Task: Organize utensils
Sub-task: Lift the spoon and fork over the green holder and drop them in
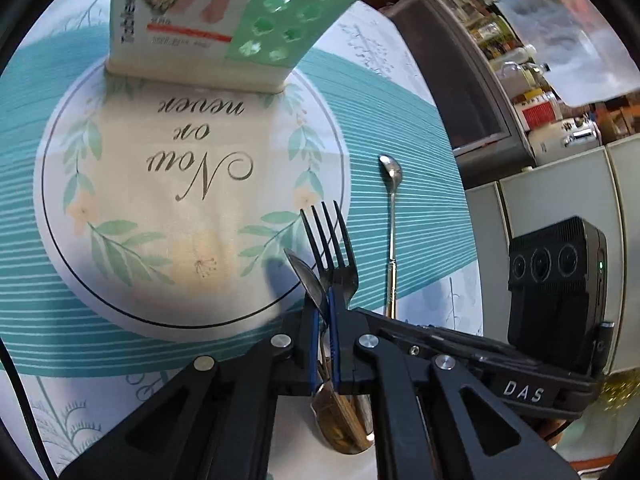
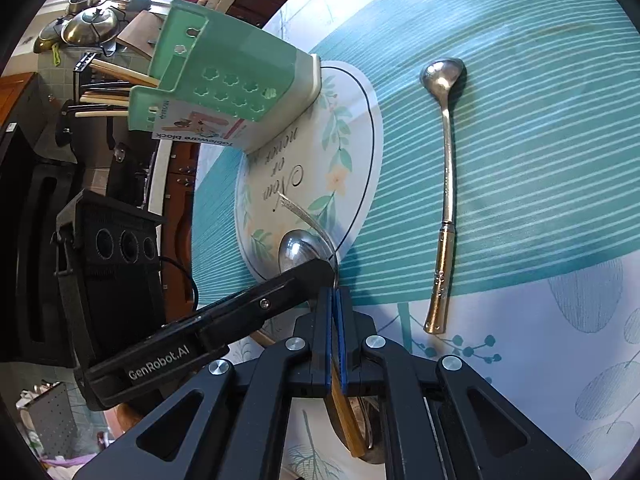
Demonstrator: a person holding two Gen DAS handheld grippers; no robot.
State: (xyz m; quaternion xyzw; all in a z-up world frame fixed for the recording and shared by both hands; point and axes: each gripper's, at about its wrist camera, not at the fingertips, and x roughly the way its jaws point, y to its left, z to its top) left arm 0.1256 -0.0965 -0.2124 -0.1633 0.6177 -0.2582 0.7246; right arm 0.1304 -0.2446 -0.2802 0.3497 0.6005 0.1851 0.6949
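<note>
Left wrist view: left gripper (image 1: 325, 312) clenched on 2 utensils at once, a fork (image 1: 334, 248) and a spoon (image 1: 308, 276), blue pads pressing both w/ the handles running back under the gripper. Fork tines stick up past the fingertips over the edge of the round placemat (image 1: 120, 184). Right gripper (image 1: 460, 344) reaches in from the right side, body just beside the left one.

Right wrist view: right gripper (image 2: 335, 292) clamped on the same handle bundle; gold-toned handle (image 2: 344, 416) shows between and below its pads. Spoon bowl (image 2: 298, 248) and fork (image 2: 304, 216) poke out beyond the left gripper's (image 2: 316, 268) finger.

1 more spoon, long-handled (image 2: 444, 184), lies flat on the teal striped cloth (image 2: 540, 160), apart from both grippers, bowl toward the far table edge, gold handle end toward the near edge.

Farther: 1 green utensil holder (image 2: 224, 84) w/ flower-shaped holes stands upright on the placemat's far edge, "Tableware block" label on front. Approx. 4 pale chopstick-like sticks (image 2: 120, 74) show at its mouth; exact no. cannot tell.

Count: 1 fork, 2 spoons, 1 holder, 1 placemat.
</note>
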